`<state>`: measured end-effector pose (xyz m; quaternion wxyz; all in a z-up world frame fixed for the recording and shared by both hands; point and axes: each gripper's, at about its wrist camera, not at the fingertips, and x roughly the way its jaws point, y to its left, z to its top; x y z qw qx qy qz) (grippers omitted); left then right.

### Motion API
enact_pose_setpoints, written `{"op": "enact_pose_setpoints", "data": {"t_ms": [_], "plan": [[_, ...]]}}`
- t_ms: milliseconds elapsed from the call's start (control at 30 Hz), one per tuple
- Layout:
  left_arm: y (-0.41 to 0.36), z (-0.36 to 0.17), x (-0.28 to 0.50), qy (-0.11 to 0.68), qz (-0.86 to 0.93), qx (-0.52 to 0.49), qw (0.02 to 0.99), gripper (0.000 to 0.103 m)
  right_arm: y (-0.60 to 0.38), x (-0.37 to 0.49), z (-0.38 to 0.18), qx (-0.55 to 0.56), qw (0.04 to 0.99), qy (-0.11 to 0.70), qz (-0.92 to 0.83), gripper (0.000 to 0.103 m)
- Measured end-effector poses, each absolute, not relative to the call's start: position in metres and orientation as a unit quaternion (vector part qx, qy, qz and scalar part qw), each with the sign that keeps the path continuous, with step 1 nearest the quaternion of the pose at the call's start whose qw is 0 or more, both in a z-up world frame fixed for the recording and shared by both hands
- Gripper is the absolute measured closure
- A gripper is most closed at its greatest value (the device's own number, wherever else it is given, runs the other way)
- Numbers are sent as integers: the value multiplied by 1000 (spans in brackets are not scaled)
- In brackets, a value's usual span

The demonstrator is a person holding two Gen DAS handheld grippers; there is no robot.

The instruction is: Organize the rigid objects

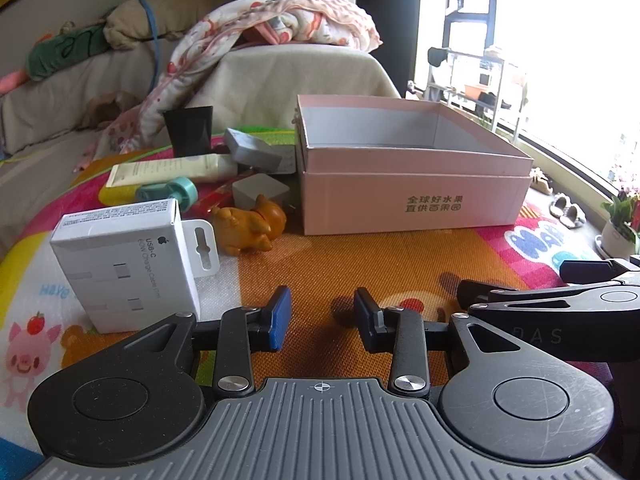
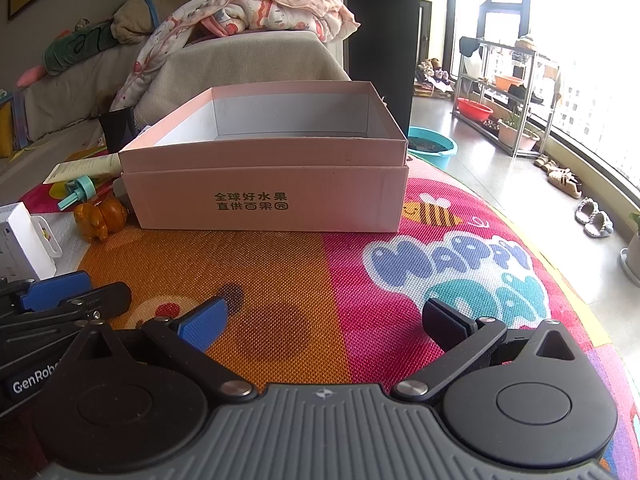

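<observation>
Nothing looks sorted yet, as far as these views show. The pink box [image 1: 412,184] stands on the play mat [image 1: 340,264] ahead of the left claw [image 1: 322,318] and slightly to its right; from the right claw [image 2: 324,326] it sits straight ahead and a little left. Its lid appears to be tucked under it. What shows of the interior is bare white wall; the bottom is hidden behind the near wall, so I cannot say for certain it holds nothing, though I judge it empty.

All the loose things lie outside the box, ahead and to the left of the left claw. Nearest is a white cable carton [image 1: 128,264], just beyond the left finger. Further ahead is an orange animal figurine [image 1: 250,224], close to the box's near left corner. Behind it lie a grey cube [image 1: 260,192], a teal spool [image 1: 172,192], a cream tube [image 1: 172,170], a second grey block [image 1: 252,148] and a black cup [image 1: 188,132], bunched together, some touching.

Both claws hover low over the mat with nothing between their fingers: the left one stands partly spread, the right one spread wide. The two sit side by side, each catching the other at its frame edge.

So the whole job remains: every piece has yet to go into the box. The carton seems the handiest first pick for the left claw.
</observation>
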<state>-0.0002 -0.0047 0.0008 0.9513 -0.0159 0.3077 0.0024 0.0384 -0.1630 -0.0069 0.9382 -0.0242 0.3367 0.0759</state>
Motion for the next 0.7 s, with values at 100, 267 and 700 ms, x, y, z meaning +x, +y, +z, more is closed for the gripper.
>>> {"op": "enact_pose_setpoints", "data": {"t_ms": [100,267,700], "plan": [[-4,1,-1,307,0,-21,951,65,-163,38,-7,-24,938,337,76,0],[0,6,-10,297,-36,-31,954,65,-163,39,-6,-26,938,338,76,0],[137,81,-48,204,-121,35,971,66,-171,43,-5,-42,926,350,135,0]]}}
